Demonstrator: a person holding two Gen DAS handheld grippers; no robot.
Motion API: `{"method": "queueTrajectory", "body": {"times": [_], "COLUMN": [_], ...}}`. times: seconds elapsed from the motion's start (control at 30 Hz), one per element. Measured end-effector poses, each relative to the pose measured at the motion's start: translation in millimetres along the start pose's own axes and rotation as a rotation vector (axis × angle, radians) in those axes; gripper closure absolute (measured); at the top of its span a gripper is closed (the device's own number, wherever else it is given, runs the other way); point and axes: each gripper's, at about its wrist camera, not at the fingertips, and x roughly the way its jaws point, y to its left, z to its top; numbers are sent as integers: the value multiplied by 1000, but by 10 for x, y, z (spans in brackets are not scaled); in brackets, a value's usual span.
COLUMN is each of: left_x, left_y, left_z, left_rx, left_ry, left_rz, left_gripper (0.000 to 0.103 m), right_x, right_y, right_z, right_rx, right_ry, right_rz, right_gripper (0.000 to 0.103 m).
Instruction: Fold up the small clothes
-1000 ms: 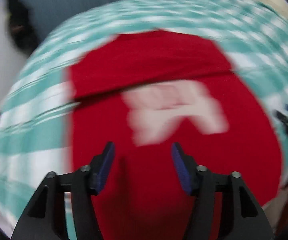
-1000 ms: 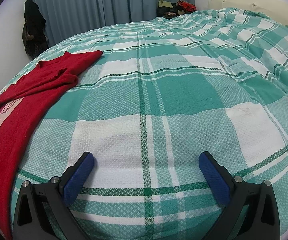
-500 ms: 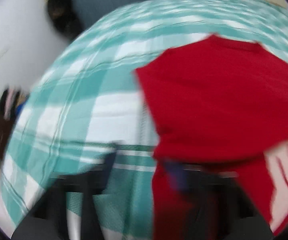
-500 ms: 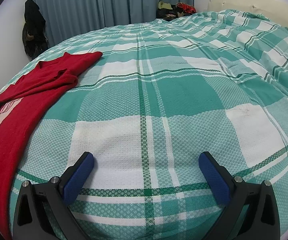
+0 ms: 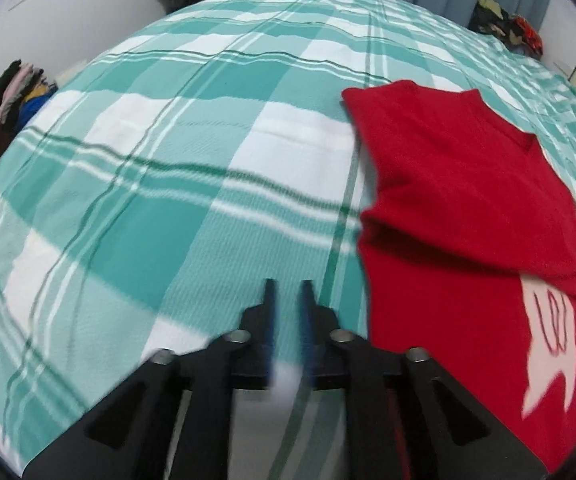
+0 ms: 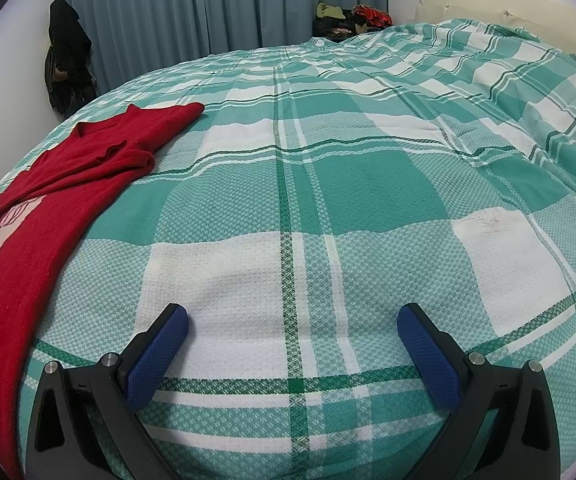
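Left hand-held gripper (image 5: pixel 286 300) swung off the red sweater (image 5: pixel 468 216) and out over bare green-and-white checked bedspread (image 5: pixel 167 184); a second ago pointed squarely at the white print on the garment's chest, jaws wide. Now only a narrow gap between the blue pads, jaws opening again after a near-close, nothing between them, no cloth pinched. Sweater left lying flat on the bed to the gripper's right, one sleeve or side panel already folded across the body and partly covering the white print (image 5: pixel 548 344). Judged a release after a fold laid down: one side tucked in, further folds probably to come.

Against the earlier left view: heavy blur and garment filling the picture then, sharper now with the sweater pushed to the right edge and a heap of clothes (image 5: pixel 19 88) showing at the far left beside the bed.

Right hand-held gripper (image 6: pixel 292 340) unchanged throughout: jaws spread wide and empty above the bedspread (image 6: pixel 328 184), well apart from the sweater (image 6: pixel 67 184), which sat at the left of that view exactly as before. Curtains (image 6: pixel 215 8) and dark hanging coat (image 6: pixel 67 56) beyond, same as earlier.
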Motion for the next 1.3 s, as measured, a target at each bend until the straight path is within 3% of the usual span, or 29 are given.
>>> {"method": "queueTrajectory", "body": {"times": [0.03,0.1,0.3,0.43,0.53,1.13,1.3], "left_x": [-59,-252,-739,-676,-662,-599,-574], "left_y": [16,-7,-200,-349,-241,-43,-34], "left_z": [-42,-183,-704,-1032,-1202,-1344,-1355], "left_rx": [4,11,52,142,105,29,26], "left_ry": [-5,-44,-84,-54,-44,-24,-21], "left_rz": [6,23,-60,11,9,58,55], "left_gripper": [45,32,29,26,23,1,1], "right_x": [-1,-1,-11,-25,-52,-259,-239], "right_y": [0,-2,-4,-10,-20,-10,-23], "right_z": [0,0,-6,-12,-34,-239,-239], "right_rx": [0,0,-2,0,2,6,6], "right_ry": [0,0,-4,-5,-7,-18,-20], "right_rz": [0,0,-4,-5,-6,-26,-17], "right_gripper": [0,0,0,0,0,0,0]}}
